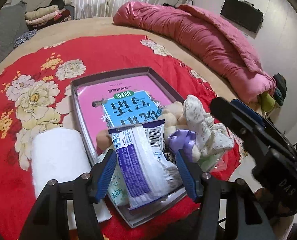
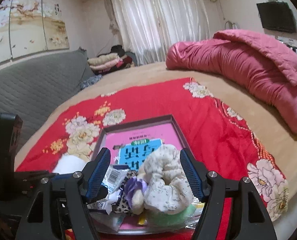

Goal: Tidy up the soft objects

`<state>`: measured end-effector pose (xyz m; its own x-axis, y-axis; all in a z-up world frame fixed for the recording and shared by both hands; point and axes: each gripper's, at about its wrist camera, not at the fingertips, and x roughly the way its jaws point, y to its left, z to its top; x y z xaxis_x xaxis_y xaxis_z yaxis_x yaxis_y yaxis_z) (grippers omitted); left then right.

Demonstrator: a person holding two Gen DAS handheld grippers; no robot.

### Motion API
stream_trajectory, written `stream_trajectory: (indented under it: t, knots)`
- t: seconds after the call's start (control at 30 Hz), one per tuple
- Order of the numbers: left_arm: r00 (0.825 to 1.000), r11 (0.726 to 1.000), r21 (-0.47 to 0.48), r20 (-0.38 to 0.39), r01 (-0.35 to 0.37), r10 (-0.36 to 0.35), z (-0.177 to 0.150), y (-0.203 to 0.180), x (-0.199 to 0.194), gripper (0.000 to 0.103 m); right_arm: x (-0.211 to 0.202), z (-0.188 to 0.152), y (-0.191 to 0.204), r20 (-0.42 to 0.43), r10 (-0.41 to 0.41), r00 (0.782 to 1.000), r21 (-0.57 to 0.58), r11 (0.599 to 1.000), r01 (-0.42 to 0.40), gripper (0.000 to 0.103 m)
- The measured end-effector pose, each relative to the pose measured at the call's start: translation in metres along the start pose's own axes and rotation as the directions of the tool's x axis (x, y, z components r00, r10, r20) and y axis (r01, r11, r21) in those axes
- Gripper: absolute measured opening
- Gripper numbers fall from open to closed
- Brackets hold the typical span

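Scrunchie (image 2: 164, 182) btwn right hand-held gripper (image 2: 145, 172) jaws, open | tissue pack (image 1: 142, 160) btwn left hand-held gripper (image 1: 146, 172) jaws, open

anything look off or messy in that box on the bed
Yes. The soft items are heaped at the near end of the box instead of spread out: a tissue pack lies tilted across the pile, beside a floral scrunchie. The far end shows only the pink book.

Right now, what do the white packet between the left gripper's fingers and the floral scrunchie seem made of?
White packet: thin glossy plastic film, going by its crinkles, sheen and printed barcode. Floral scrunchie: soft matte woven fabric, likely cotton, gathered into ruffled folds.
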<state>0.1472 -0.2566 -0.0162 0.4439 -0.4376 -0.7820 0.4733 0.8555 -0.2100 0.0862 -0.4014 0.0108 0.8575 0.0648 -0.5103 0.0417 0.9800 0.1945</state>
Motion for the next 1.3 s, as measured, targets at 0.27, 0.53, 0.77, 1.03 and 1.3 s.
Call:
stream_trajectory:
  t: [0.27, 0.53, 0.77, 1.03, 1.3]
  knots:
    - [0.999, 1.0, 0.003, 0.047, -0.003, 0.003, -0.012, 0.0, -0.032, 0.061, -0.029, 0.0, 0.006, -0.005, -0.02, 1.0, 0.086, 0.996, 0.02, 0.074]
    - [0.998, 1.0, -0.009, 0.06, -0.029, 0.03, -0.031, 0.011, -0.061, 0.063, -0.058, -0.026, 0.038, -0.071, -0.029, 0.997, 0.073, 0.997, 0.034, 0.074]
    - [0.996, 0.997, -0.047, 0.07, -0.058, 0.061, -0.053, 0.026, -0.084, 0.063, -0.078, -0.041, 0.062, -0.079, -0.061, 0.995, 0.042, 0.997, 0.065, 0.075]
    - [0.993, 0.991, -0.087, 0.052, -0.101, 0.106, -0.075, 0.039, -0.099, 0.063, -0.086, -0.052, 0.063, -0.117, -0.091, 0.989, 0.065, 0.993, 0.099, 0.075]
    - [0.988, 0.985, -0.085, 0.034, -0.149, 0.152, -0.092, 0.041, -0.108, 0.063, -0.092, -0.058, 0.08, -0.152, -0.104, 0.983, 0.011, 0.994, 0.107, 0.075]
